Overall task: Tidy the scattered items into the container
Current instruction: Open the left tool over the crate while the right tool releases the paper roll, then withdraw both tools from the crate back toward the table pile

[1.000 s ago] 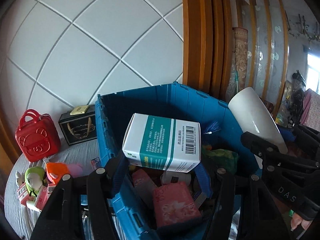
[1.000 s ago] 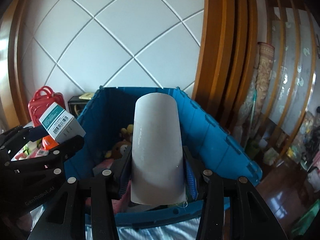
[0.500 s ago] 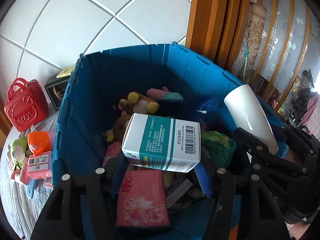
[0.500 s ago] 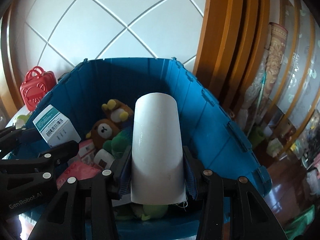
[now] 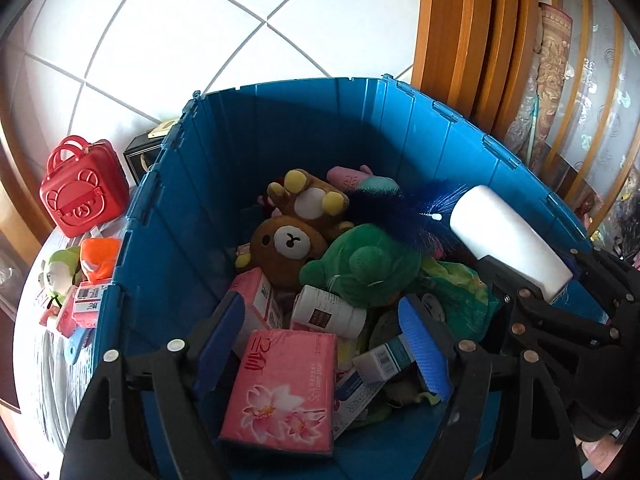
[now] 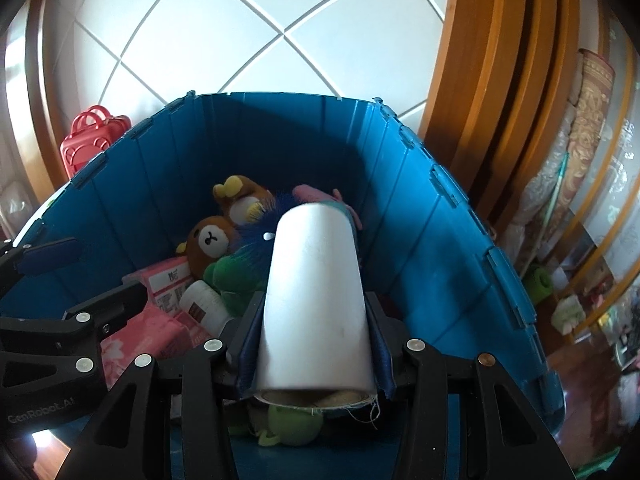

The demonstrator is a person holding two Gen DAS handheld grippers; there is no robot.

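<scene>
So the big blue container (image 5: 320,128) is already pretty stuffed: a brown bear plush (image 5: 286,246) and a green plush (image 5: 368,266) in the middle of it, and a pink tissue pack (image 5: 284,388) at its near edge. What just changed: the left hand-held gripper (image 5: 324,344) was carrying a white-and-teal box a second ago, its jaws have just been opening, and now nothing sits between the blue pads. That box (image 5: 382,358) now looks to be lying down in the container beside the tissue pack, so I'd call that item done. The right hand-held gripper (image 6: 314,340) is clamped on a white roll (image 6: 316,300), tilted down over the container's near rim, probably next to go.
</scene>
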